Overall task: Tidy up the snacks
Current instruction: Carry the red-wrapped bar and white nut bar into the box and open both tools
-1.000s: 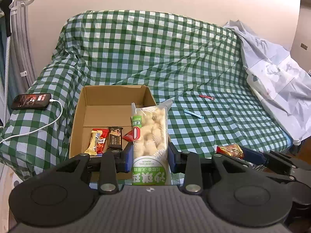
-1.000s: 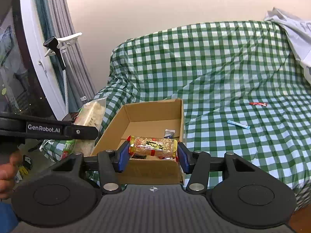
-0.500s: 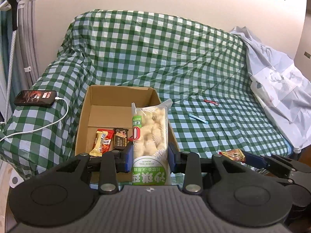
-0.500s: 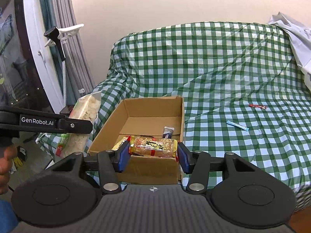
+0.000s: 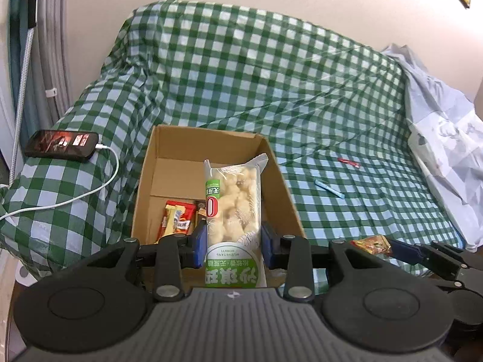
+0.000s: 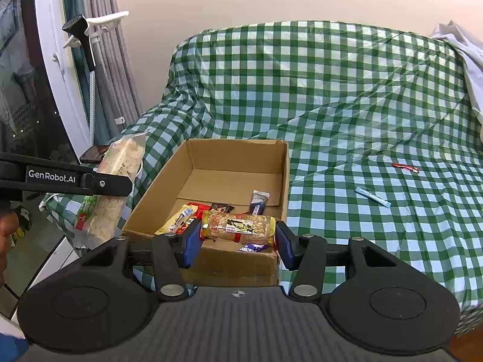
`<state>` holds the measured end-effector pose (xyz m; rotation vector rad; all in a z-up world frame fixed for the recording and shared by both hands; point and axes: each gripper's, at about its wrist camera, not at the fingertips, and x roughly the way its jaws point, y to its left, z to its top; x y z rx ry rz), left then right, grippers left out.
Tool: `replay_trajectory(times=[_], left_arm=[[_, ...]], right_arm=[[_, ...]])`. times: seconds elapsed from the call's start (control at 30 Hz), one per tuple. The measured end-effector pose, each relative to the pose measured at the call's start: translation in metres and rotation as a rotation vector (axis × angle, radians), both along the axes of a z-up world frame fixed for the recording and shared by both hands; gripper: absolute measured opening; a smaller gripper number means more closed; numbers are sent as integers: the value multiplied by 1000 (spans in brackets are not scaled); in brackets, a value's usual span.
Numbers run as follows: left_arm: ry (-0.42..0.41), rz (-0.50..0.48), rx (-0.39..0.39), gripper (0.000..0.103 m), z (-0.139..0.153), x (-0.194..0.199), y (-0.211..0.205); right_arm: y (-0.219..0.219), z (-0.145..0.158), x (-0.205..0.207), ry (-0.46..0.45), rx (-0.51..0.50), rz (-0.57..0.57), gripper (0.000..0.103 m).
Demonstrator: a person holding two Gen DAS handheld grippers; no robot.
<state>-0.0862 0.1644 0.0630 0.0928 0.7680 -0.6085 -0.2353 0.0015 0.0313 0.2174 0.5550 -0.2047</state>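
My left gripper (image 5: 234, 242) is shut on a tall clear bag of pale puffed snacks (image 5: 234, 205) with a green label, held upright over the near edge of the open cardboard box (image 5: 145, 181). My right gripper (image 6: 238, 239) is shut on a peanut brittle bar (image 6: 238, 229), held crosswise above the box's (image 6: 280, 181) near right corner. Several small wrapped snacks (image 6: 193, 214) lie on the box floor. In the right wrist view the left gripper (image 6: 111, 184) and its bag (image 6: 120, 169) show at the left. A red packet (image 6: 404, 167) and a blue stick (image 6: 372, 197) lie on the couch.
The box rests on a couch under a green checked cover (image 6: 332, 105). A phone (image 5: 62, 144) with a white cable (image 5: 90, 190) lies on the left armrest. A pale crumpled sheet (image 5: 446, 150) covers the couch's right end. Curtains and a white window frame (image 6: 54, 75) stand at the left.
Both grippers have moved closer to the box with their snacks still held. The box looks larger, and more of the snacks inside it show.
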Motion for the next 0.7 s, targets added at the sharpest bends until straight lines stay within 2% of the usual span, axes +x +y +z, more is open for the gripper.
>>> replay_trajectory(times=[0.4,0.7], left_arm=[[70,33,56,39,-25,64,-24],[121,35,135,39,-62,119,-54]], right_arm=[[-6,-17,75,86,-4,24,53],[-33,-44,127,160,15,27,53]])
